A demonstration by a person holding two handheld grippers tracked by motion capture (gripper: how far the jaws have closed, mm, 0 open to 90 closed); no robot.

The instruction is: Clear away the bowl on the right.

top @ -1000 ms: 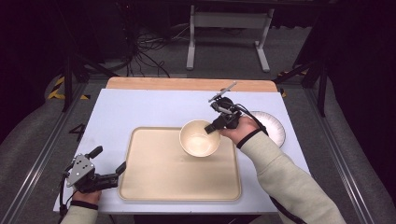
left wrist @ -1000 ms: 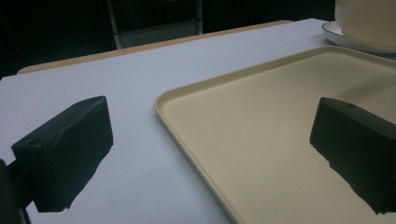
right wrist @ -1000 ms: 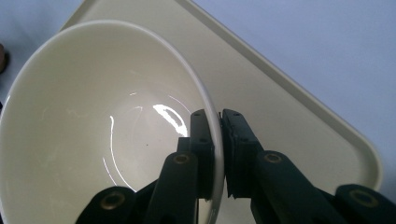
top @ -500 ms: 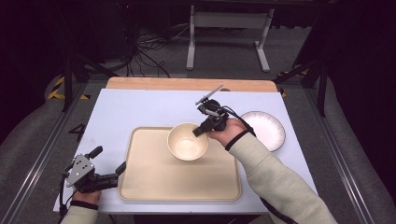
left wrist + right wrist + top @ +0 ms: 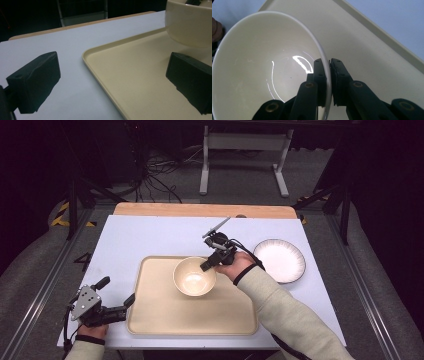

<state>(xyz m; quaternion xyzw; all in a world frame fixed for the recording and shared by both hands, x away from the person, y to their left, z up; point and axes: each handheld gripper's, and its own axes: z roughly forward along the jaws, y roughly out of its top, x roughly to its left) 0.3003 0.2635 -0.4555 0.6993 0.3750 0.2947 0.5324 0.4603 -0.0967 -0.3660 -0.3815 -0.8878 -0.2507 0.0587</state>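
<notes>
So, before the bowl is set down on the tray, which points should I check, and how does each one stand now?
1. Right gripper clamps the bowl rim, one jaw inside, one outside: ok.
2. Bowl over the tray: ok.
3. Tray spot under the bowl free: ok.
4. Left gripper open, jaws either side of the tray edge, apart from the bowl: ok.
5. Bowl base touching the tray: cannot tell.
6. Plate away from the path: ok.

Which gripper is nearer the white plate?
Right. The right gripper is clamped on the bowl rim over the tray, just left of the plate. The left gripper sits at the tray's near-left corner, far across the table.
</notes>
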